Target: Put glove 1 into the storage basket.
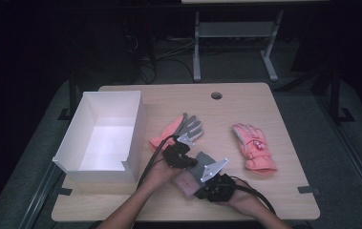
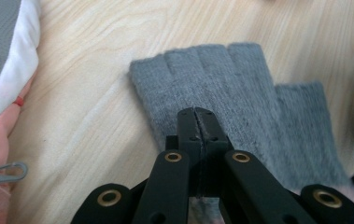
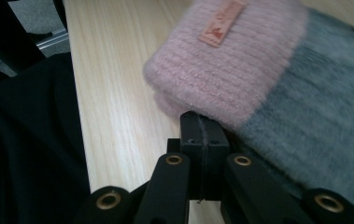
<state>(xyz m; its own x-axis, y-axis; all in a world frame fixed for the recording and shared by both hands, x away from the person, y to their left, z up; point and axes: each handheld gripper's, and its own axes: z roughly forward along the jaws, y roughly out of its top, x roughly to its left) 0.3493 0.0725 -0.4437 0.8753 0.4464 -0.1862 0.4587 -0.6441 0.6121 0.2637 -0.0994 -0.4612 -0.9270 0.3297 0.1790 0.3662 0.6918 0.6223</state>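
Knit glove (image 1: 195,172), grey with pink cuff: soft, light, limp. You have left gripper (image 2: 197,112) and right gripper (image 3: 202,122) closed, pinching its fabric; hold cuff and finger edges.

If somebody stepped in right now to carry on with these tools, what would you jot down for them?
Left hand-held gripper: jaws shut, tips on the finger end of the grey knitted fingerless glove with a pink cuff.
Right hand-held gripper: jaws shut at the glove's pink cuff; whether either one pinches fabric is unclear.
The glove lies flat near the front of the wooden table.
White open box at left holds nothing yet.
Pink-and-grey ski glove and pink ski glove lie untouched.
Probably left: all gloves into the box.
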